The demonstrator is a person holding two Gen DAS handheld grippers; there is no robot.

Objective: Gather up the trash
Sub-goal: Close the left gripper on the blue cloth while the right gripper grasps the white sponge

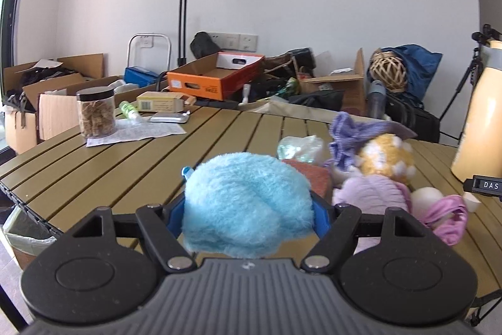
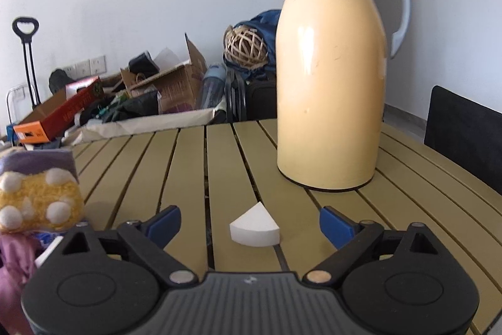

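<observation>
My left gripper (image 1: pixel 248 209) is shut on a fluffy light-blue cloth (image 1: pixel 248 206), held above the olive slatted table (image 1: pixel 141 165); the blue pads press its sides. Beyond it lie a crumpled clear wrapper (image 1: pixel 299 148), a purple knit piece (image 1: pixel 351 140), a yellow-and-white fuzzy item (image 1: pixel 387 159), a lilac knit item (image 1: pixel 373 192) and pink fabric (image 1: pixel 445 218). In the right wrist view my right gripper (image 2: pixel 250 223) stands open, its blue pads on either side of a white wedge-shaped sponge (image 2: pixel 255 229) that lies on the table (image 2: pixel 188 165) without touching them.
A tall cream thermos jug (image 2: pixel 332 77) stands on the table behind the sponge. At the far left are a jar of snacks (image 1: pixel 95 112), papers (image 1: pixel 135 134), a small box (image 1: pixel 161 104). Cardboard boxes (image 1: pixel 213 79) and bags crowd the floor beyond. A lined bin (image 1: pixel 22 228) sits below the left edge.
</observation>
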